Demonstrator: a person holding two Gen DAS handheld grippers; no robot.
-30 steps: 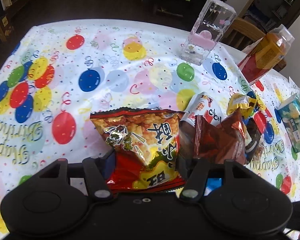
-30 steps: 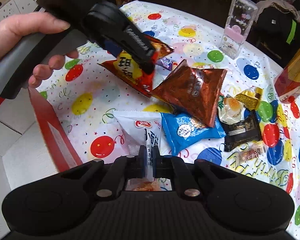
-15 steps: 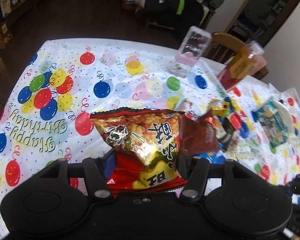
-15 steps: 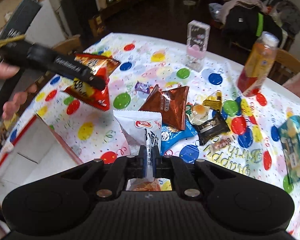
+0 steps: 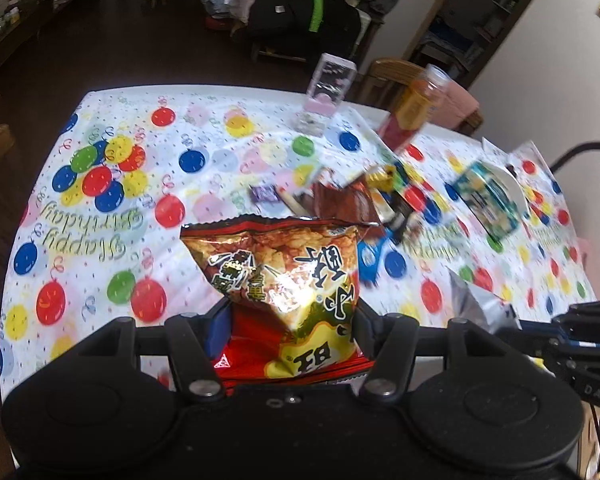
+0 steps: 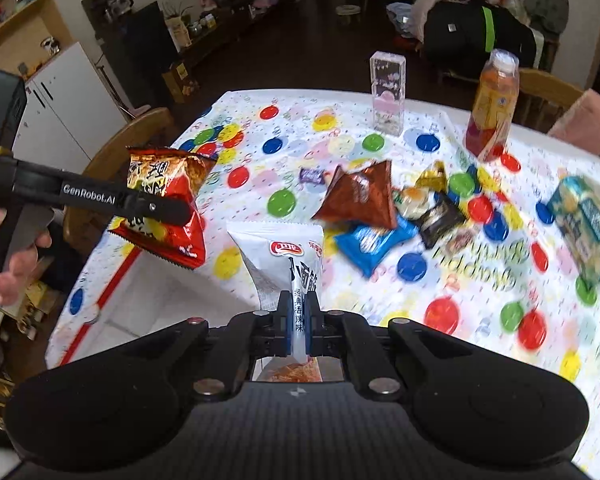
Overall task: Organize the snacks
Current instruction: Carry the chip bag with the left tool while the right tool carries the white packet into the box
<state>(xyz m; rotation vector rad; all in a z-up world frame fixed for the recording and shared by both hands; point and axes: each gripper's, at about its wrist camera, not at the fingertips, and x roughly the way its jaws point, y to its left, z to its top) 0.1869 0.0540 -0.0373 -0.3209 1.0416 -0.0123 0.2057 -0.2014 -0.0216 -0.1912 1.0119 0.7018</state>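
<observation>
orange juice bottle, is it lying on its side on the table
No, in the right wrist view the orange juice bottle stands upright on the table, beyond the loose snacks, cap at the top.

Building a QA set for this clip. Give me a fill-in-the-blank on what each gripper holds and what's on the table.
1. The left gripper is shut on a ___ snack bag.
2. The right gripper is shut on a ___ packet.
3. The brown bag lies partly on a ___ packet.
4. The juice bottle stands to the ___ of the clear box in the right wrist view.

Missing words: red; white; blue; right
</observation>
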